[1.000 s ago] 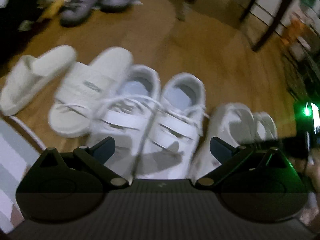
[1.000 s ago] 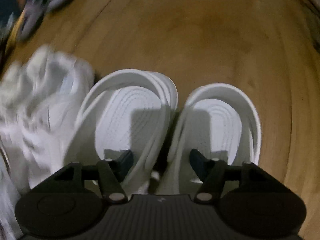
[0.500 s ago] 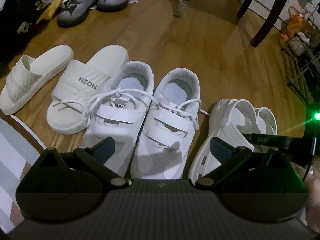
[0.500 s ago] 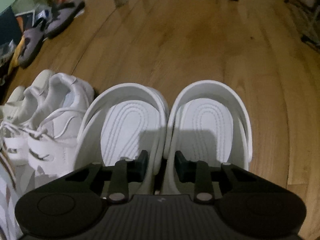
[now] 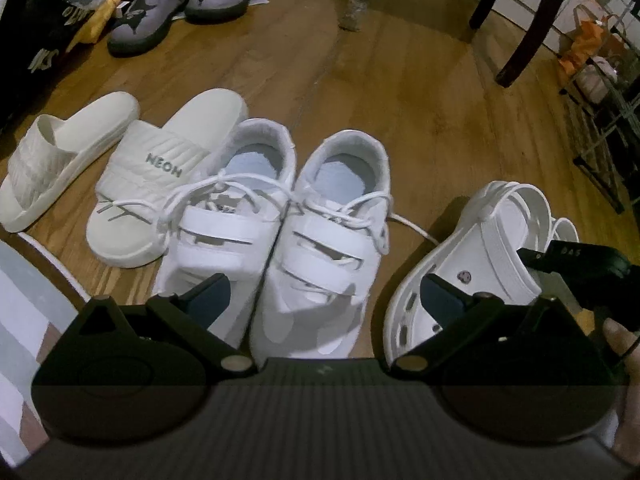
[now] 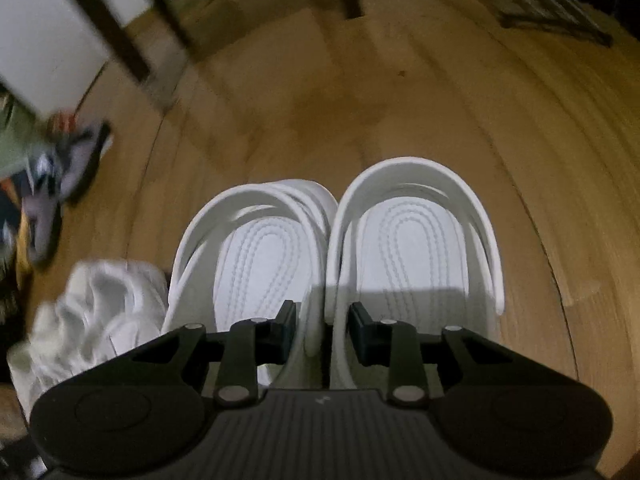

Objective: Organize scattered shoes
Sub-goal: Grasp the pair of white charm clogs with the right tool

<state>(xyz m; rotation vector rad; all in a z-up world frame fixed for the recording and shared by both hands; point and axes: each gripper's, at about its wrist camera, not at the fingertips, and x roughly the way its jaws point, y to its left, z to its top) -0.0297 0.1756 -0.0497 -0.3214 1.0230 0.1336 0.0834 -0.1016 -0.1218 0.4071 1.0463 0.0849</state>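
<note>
A: Nearest in the left wrist view, what do the tongs show?

B: The left gripper (image 5: 324,294) has its fingers spread wide with nothing between them, hanging over the toes of the white strap sneakers (image 5: 276,232) at frame centre.

A: And the other one?

B: In the right wrist view the right gripper (image 6: 322,332) has its fingers drawn close, one inside each of the white clogs (image 6: 340,248), pinching the two adjoining inner walls together at the lower centre.

A: Where are those clogs in the left view?

B: At the right edge, just beside the sneakers, with the right gripper's black body and a hand (image 5: 622,340) against them.

A: Further out?

B: The cream slides (image 5: 120,172), one marked NEON, lie left of the sneakers. Beyond, at upper left on the wood floor (image 5: 360,92), sit the grey star clogs (image 5: 180,4). Dark chair legs (image 5: 524,20) stand at upper right.
</note>
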